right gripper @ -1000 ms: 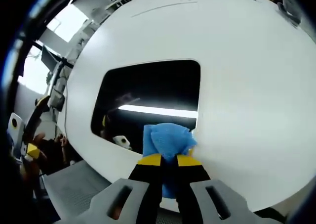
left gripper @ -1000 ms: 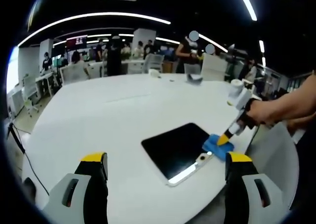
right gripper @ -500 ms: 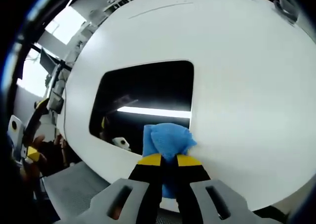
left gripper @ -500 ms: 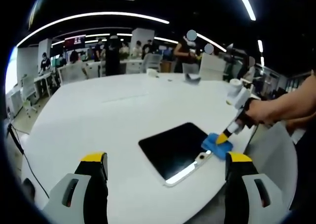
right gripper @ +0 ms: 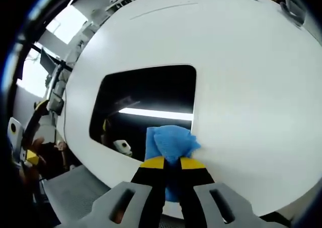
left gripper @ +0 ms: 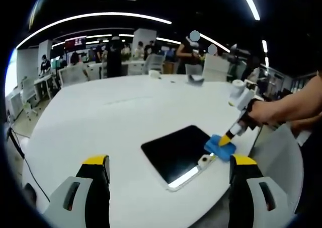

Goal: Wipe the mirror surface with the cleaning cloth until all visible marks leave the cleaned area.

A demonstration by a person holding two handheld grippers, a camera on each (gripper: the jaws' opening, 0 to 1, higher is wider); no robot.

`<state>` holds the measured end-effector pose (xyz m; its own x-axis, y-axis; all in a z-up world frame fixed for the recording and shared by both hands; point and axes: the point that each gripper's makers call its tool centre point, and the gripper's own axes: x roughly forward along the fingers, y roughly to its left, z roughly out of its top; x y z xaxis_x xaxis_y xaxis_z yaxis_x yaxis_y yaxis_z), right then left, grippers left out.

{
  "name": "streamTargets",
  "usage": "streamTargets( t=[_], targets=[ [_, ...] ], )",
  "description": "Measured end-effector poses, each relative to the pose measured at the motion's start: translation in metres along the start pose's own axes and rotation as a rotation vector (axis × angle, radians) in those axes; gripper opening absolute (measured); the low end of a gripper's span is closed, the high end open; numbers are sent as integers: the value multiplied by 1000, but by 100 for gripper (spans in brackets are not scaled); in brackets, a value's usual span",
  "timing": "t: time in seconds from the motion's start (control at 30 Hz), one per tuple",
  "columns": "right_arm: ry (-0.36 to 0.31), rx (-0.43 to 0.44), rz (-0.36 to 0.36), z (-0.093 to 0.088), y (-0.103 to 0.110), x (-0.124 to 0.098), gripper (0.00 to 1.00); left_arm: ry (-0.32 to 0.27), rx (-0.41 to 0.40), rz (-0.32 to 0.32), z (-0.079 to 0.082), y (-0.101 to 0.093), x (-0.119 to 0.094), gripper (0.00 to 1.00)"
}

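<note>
A dark rectangular mirror (left gripper: 177,152) (right gripper: 146,104) lies flat on the round white table (left gripper: 100,122), reflecting a bright light strip. My right gripper (right gripper: 171,162) is shut on a blue cleaning cloth (right gripper: 169,143), which presses on the mirror's near right corner. In the left gripper view the right gripper (left gripper: 227,139) comes in from the right, held by a person's hand (left gripper: 269,112), with the cloth (left gripper: 220,147) on the mirror's right corner. My left gripper (left gripper: 168,170) hangs open above the table's near edge, short of the mirror, its jaws wide apart with nothing between them.
The table edge (right gripper: 95,162) runs just below the mirror in the right gripper view, floor beyond it. Small items (left gripper: 197,79) sit at the table's far side. Desks, chairs and people (left gripper: 115,54) fill the office behind.
The cloth and right gripper have slid slightly off the mirror's right edge toward its corner; the mirror sits a little further left in the right gripper view. The left gripper holds still.
</note>
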<state>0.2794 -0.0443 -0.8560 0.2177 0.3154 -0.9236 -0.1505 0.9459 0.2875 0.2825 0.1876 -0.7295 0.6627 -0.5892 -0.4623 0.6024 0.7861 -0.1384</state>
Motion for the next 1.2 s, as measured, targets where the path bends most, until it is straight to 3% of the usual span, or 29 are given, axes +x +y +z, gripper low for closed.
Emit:
streamTargets(
  t=[1.2],
  targets=[
    [-1, -6, -3, 33, -9, 6, 4, -1, -34, -4, -1, 3, 8, 100]
  ],
)
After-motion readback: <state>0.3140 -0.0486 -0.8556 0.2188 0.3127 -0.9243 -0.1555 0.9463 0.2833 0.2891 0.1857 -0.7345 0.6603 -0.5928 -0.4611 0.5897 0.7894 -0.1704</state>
